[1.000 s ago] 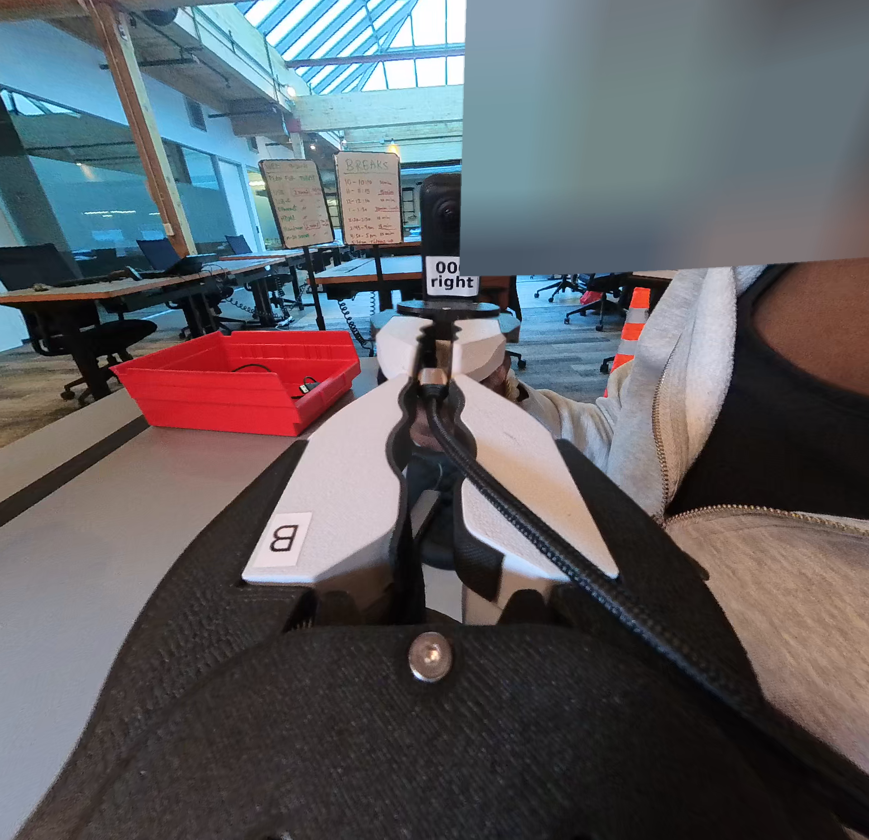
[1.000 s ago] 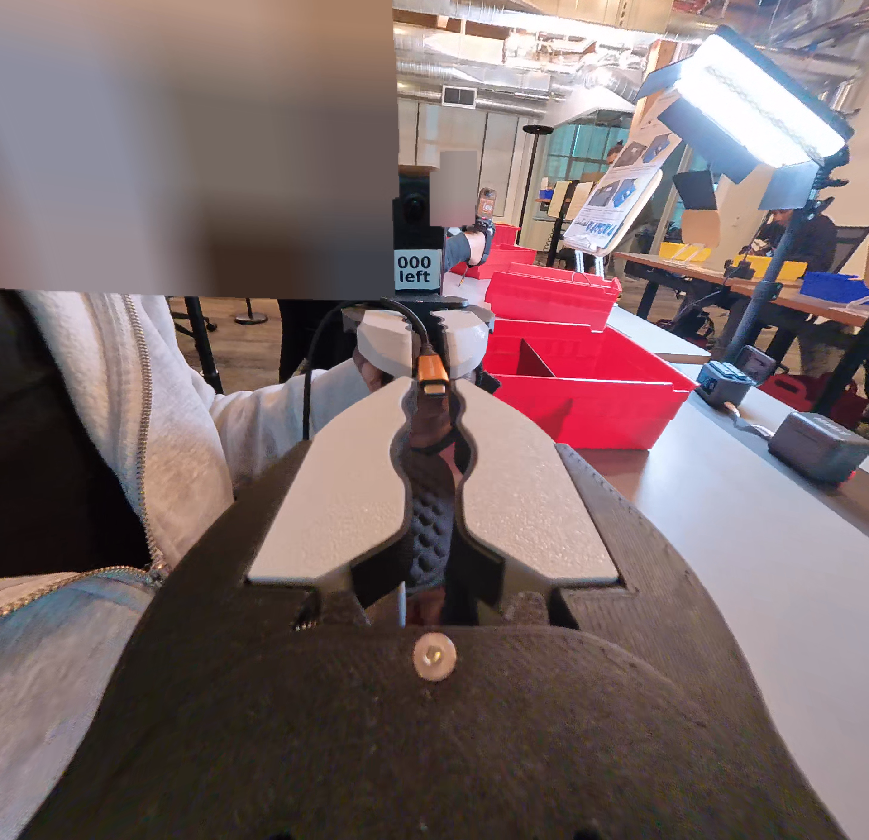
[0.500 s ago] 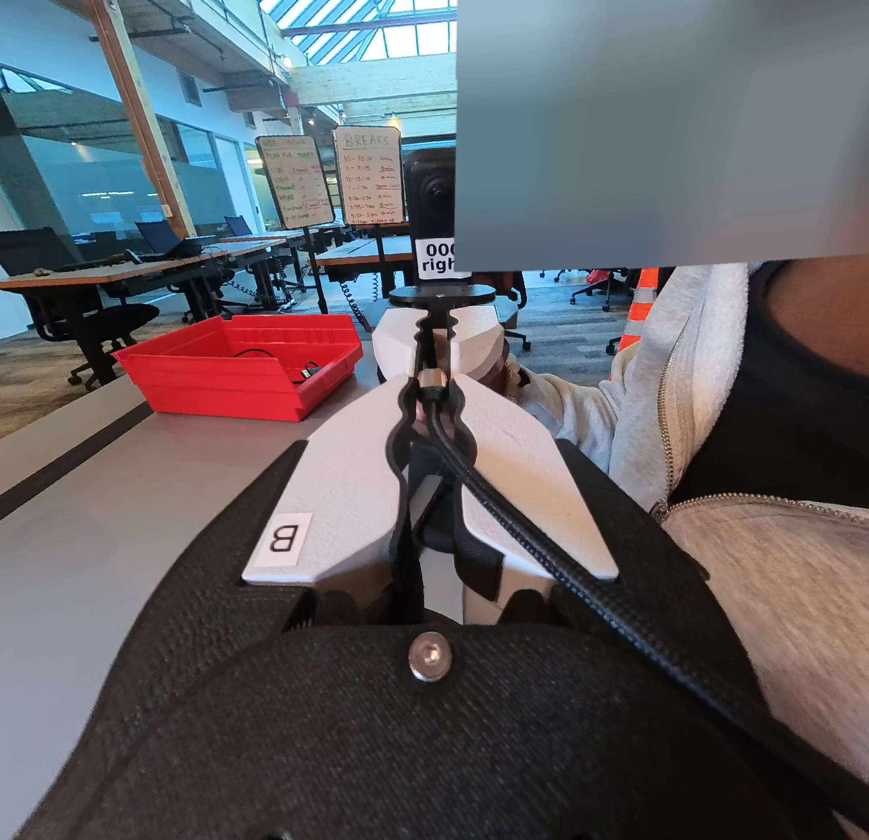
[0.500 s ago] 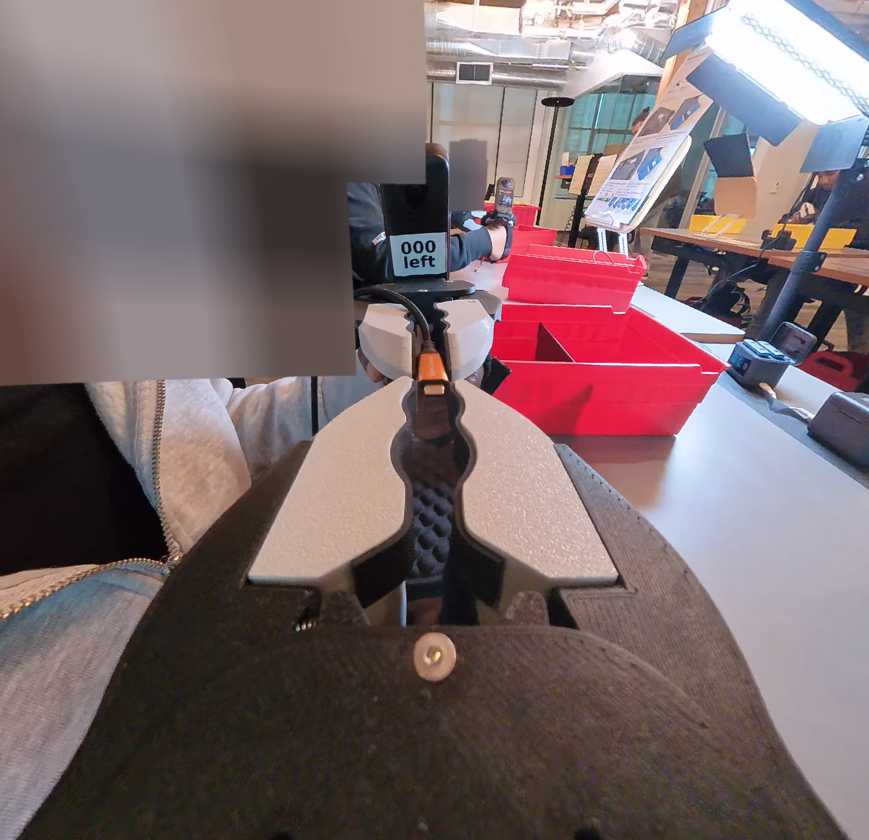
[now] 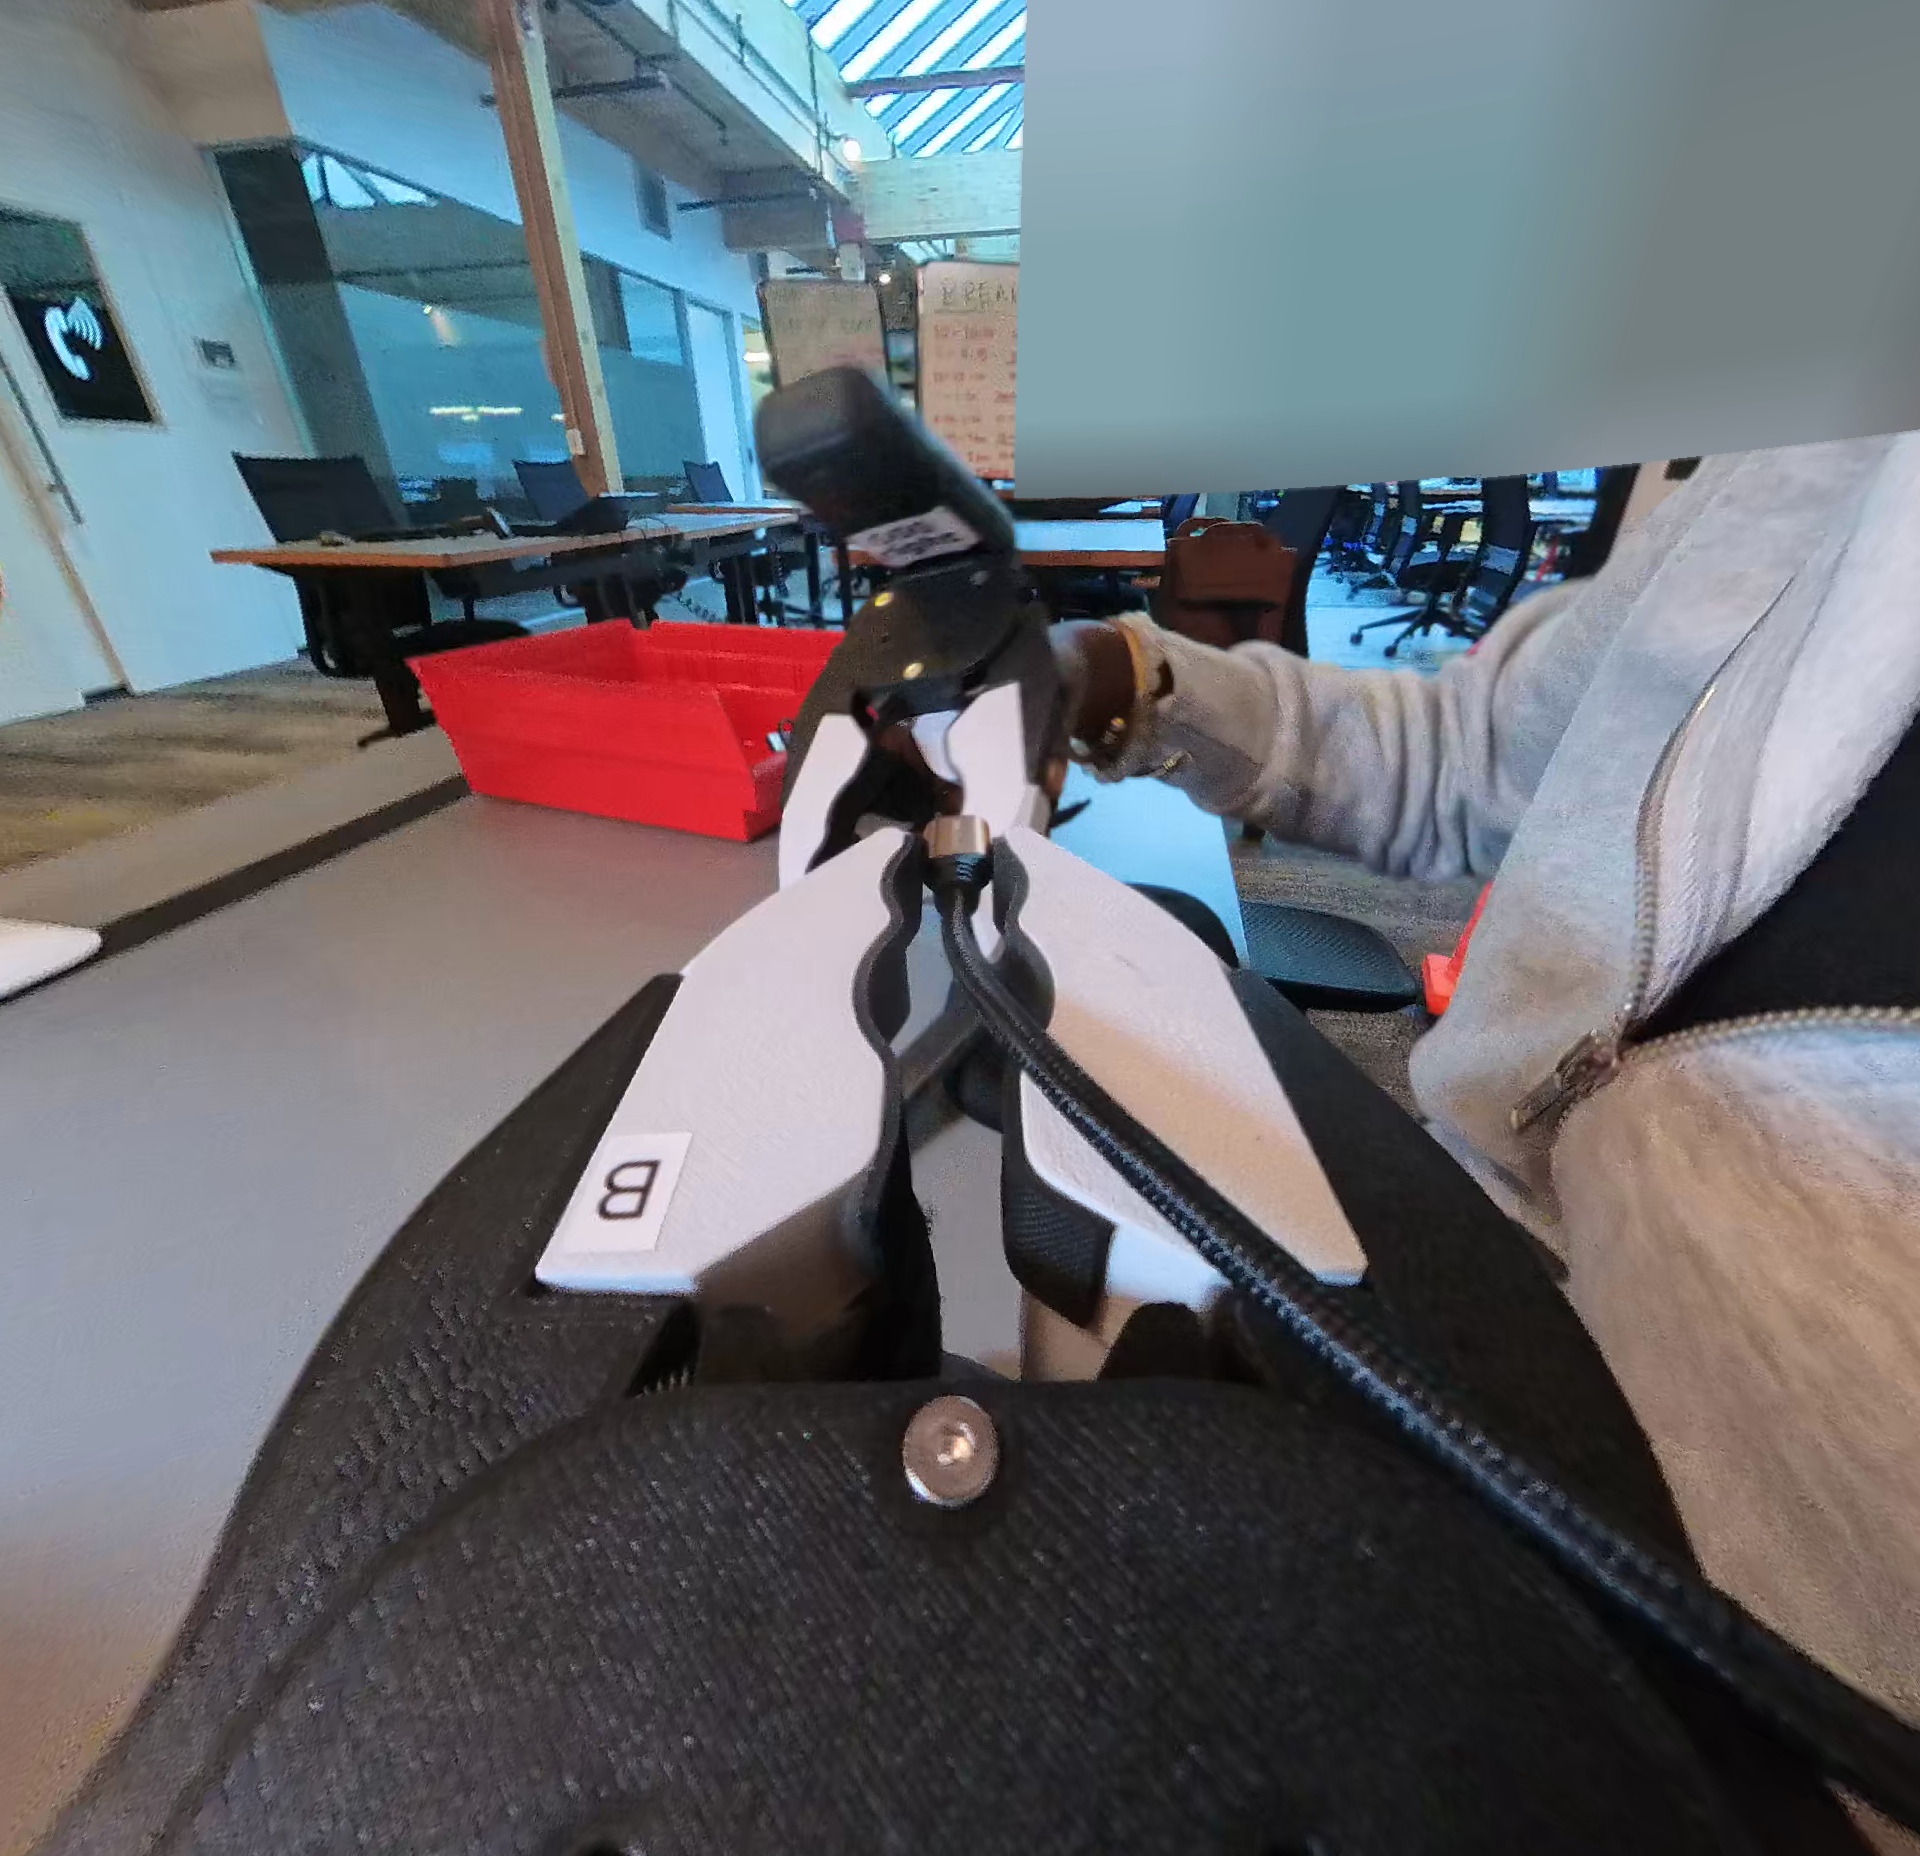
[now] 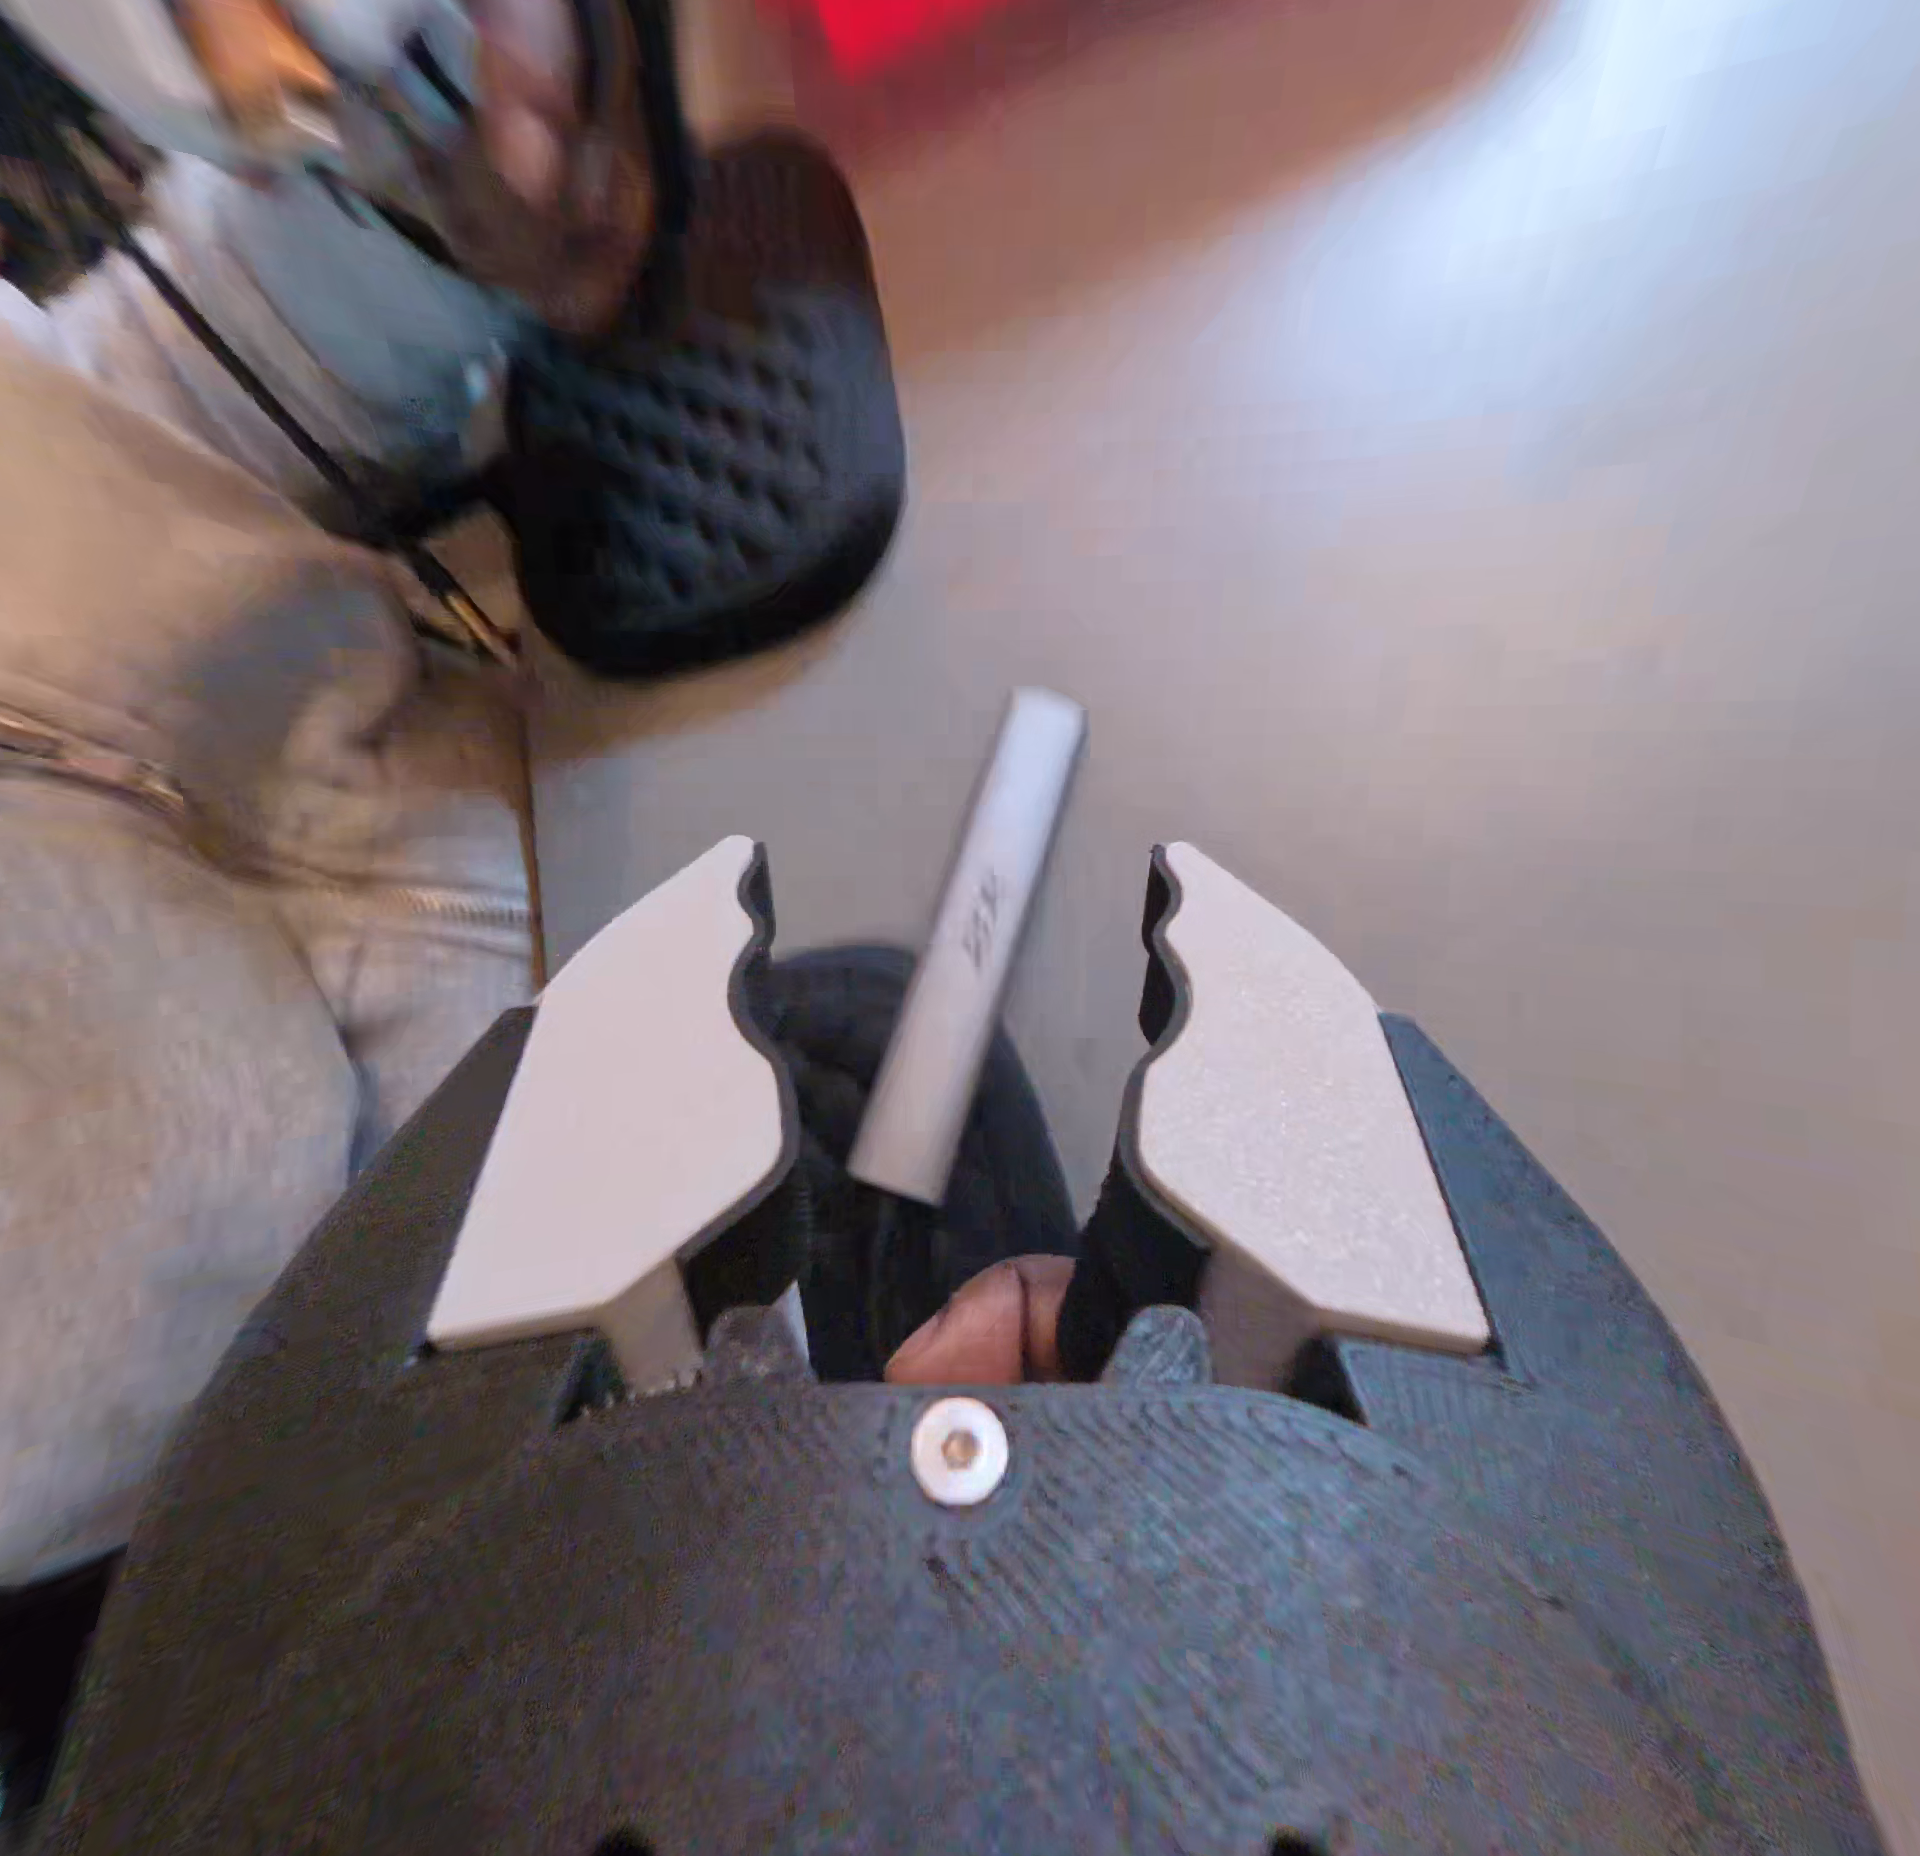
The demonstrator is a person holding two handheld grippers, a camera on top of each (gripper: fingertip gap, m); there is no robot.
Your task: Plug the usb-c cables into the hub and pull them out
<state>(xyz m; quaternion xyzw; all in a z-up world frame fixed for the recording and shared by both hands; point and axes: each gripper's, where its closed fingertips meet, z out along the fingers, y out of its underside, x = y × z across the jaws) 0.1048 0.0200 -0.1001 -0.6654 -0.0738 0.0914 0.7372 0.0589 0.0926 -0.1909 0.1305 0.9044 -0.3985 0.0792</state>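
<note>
My left gripper (image 5: pixel 956 856) is shut on a black braided USB-C cable (image 5: pixel 1049 1048). Its silver plug (image 5: pixel 954 836) sticks out bare past the fingertips. My right gripper (image 6: pixel 956 856) is open, empty and tilted down at the grey table (image 6: pixel 1455 663). The silver bar-shaped hub (image 6: pixel 971 954) sits loose between its spread fingers; I cannot tell whether it rests on the table. In the left wrist view the right gripper (image 5: pixel 914 767) hangs just beyond the plug, tipped over and open. The right wrist view is blurred.
A red bin (image 5: pixel 613 715) stands on the table behind the grippers. The person's grey hooded jacket (image 5: pixel 1714 975) fills the right side. The blurred left gripper body (image 6: pixel 707 476) shows at upper left in the right wrist view. A black coil (image 6: pixel 831 1037) lies under the hub. Some 12 cm of space lies between my two pairs of fingers.
The right gripper opened, let go of the hub and swung down toward the table. The plug is now out of the hub. The left gripper kept its hold and turned slightly left.
</note>
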